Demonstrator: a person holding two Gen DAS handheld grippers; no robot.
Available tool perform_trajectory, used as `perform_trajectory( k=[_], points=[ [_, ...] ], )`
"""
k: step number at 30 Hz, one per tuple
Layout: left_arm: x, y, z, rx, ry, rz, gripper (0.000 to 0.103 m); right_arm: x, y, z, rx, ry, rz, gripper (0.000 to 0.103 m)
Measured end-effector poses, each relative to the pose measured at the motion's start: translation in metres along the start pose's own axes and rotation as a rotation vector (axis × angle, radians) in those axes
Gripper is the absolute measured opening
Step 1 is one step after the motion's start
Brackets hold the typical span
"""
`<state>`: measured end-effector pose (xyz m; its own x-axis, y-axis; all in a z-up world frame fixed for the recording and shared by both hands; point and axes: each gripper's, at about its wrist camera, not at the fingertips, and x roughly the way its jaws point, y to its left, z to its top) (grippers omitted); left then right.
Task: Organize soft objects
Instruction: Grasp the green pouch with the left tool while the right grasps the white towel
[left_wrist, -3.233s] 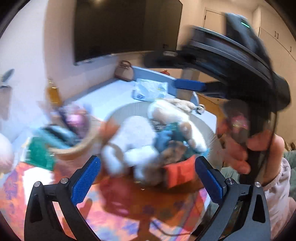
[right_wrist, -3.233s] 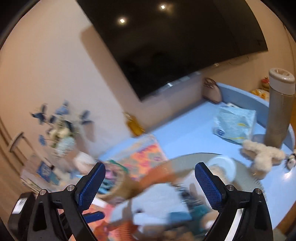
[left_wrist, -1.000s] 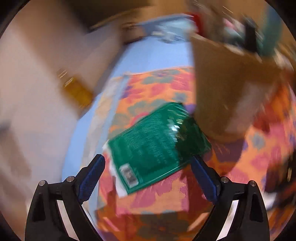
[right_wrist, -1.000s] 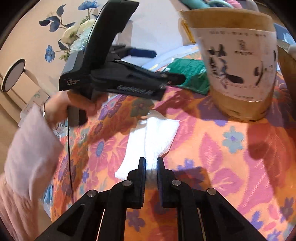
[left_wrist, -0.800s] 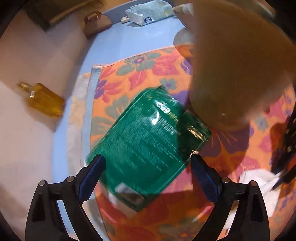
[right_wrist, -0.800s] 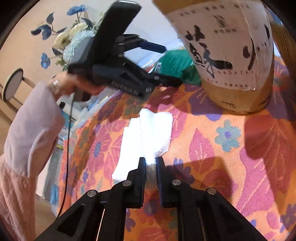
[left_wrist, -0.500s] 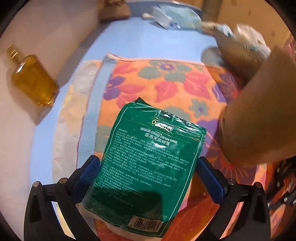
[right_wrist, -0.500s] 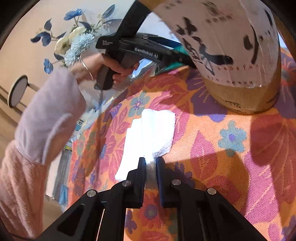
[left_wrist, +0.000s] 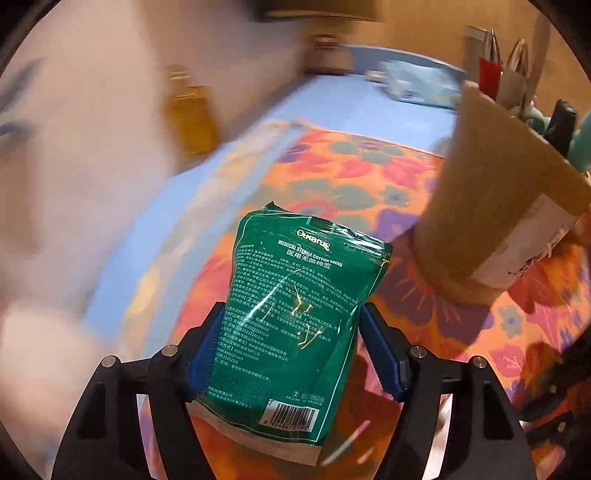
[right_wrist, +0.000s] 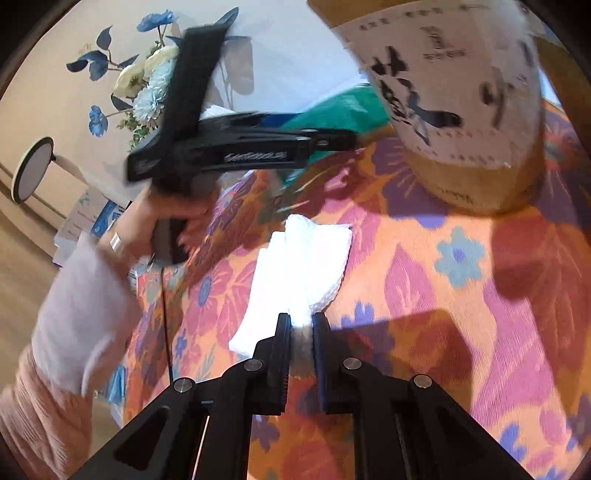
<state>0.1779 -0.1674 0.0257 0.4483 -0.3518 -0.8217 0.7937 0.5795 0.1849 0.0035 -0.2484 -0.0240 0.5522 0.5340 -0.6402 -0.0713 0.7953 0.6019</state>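
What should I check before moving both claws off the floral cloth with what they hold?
1. Left claw pads on both sides of green cotton swab pouch: ok.
2. Pouch lifted off floral cloth: cannot tell.
3. Right claw shut on white folded cloth: ok, pinched at near edge only.
4. White cloth still lying on the floral cloth: ok, not lifted.
5. Brown paper tub stands apart from white cloth: ok.
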Motion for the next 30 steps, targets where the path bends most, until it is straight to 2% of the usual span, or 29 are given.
perform_trajectory(
  k=[4, 6, 7, 9, 11, 12, 13, 15, 19, 21, 22, 23, 25, 30],
  points=[
    [-0.059, -0.004, -0.03, -0.106, -0.053, 0.094, 0.07, -0.021, 0.009, -0.003, -0.033, -0.008, -0.043, 0.011],
    [-0.086, -0.004, -0.053, -0.207, -0.042, 0.142, 0.072, -0.036, 0.011, -0.004, -0.054, -0.016, -0.083, 0.011],
    [-0.096, -0.006, -0.064, -0.25, -0.034, 0.158, 0.073, -0.042, 0.012, -0.004, -0.064, -0.007, -0.104, 0.011],
    [-0.112, -0.009, -0.087, -0.327, -0.033, 0.143, 0.075, -0.048, 0.007, -0.007, -0.109, 0.05, -0.172, 0.013],
    [-0.119, -0.012, -0.107, -0.387, -0.017, 0.143, 0.075, -0.052, 0.003, -0.013, -0.141, 0.063, -0.265, 0.025],
    [-0.122, -0.015, -0.119, -0.418, -0.012, 0.146, 0.075, -0.056, 0.0, -0.015, -0.147, 0.045, -0.284, 0.043],
    [-0.123, -0.017, -0.127, -0.444, -0.015, 0.145, 0.078, -0.059, -0.002, -0.016, -0.145, 0.027, -0.271, 0.07],
    [-0.124, -0.023, -0.146, -0.5, -0.011, 0.151, 0.079, -0.064, -0.007, -0.016, -0.122, -0.001, -0.222, 0.091],
    [-0.103, -0.035, -0.169, -0.545, 0.043, 0.218, 0.083, -0.046, 0.012, -0.019, -0.227, 0.004, -0.276, 0.092],
    [-0.093, -0.038, -0.178, -0.571, 0.087, 0.221, 0.087, -0.025, 0.024, -0.019, -0.299, 0.019, -0.342, 0.093],
    [-0.087, -0.037, -0.182, -0.588, 0.104, 0.209, 0.094, -0.014, 0.025, -0.02, -0.32, 0.03, -0.399, 0.096],
    [-0.089, -0.036, -0.185, -0.612, 0.086, 0.212, 0.103, -0.006, 0.026, -0.021, -0.333, 0.04, -0.443, 0.097],
    [-0.09, -0.033, -0.19, -0.636, 0.083, 0.215, 0.103, 0.004, 0.032, -0.022, -0.383, 0.018, -0.49, 0.103],
    [-0.094, -0.038, -0.198, -0.609, -0.007, 0.234, 0.103, 0.008, 0.029, -0.017, -0.358, -0.005, -0.5, 0.103]
  ],
)
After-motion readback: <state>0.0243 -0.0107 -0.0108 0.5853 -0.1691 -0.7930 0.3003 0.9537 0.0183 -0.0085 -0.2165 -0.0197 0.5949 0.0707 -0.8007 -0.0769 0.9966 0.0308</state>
